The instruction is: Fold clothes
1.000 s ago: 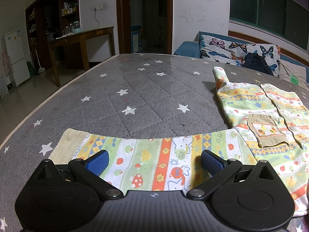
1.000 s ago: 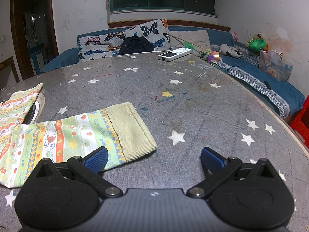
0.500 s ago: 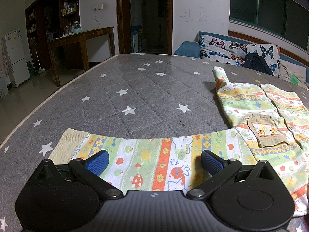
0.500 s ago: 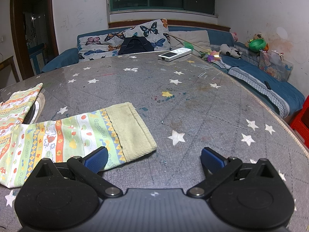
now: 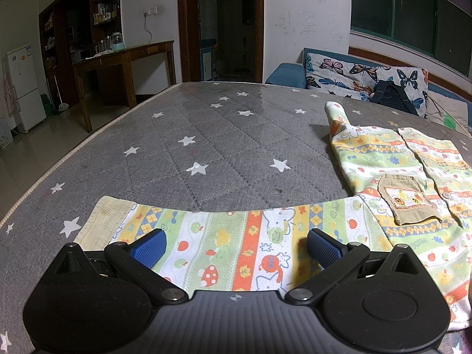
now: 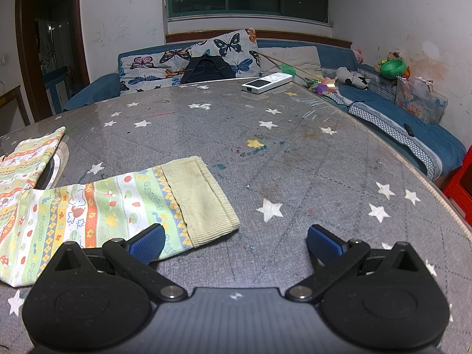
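Observation:
A child's patterned jacket lies flat on the grey star-print table. In the left wrist view its left sleeve (image 5: 236, 242) stretches across in front of me, ending in a ribbed beige cuff (image 5: 103, 221), and its body (image 5: 398, 177) with a tan pocket (image 5: 404, 200) lies at right. My left gripper (image 5: 236, 246) is open just above that sleeve. In the right wrist view the other sleeve (image 6: 97, 209) with its beige cuff (image 6: 200, 197) lies at left. My right gripper (image 6: 234, 243) is open, its left pad (image 6: 147, 243) over the sleeve's near edge, holding nothing.
A white remote-like device (image 6: 267, 82) lies at the table's far edge. A blue sofa with butterfly cushions (image 6: 191, 62) and a dark bag (image 6: 206, 69) stands behind. Toys and a clear box (image 6: 419, 100) sit at right. A wooden desk (image 5: 124, 59) and fridge (image 5: 23, 85) stand far left.

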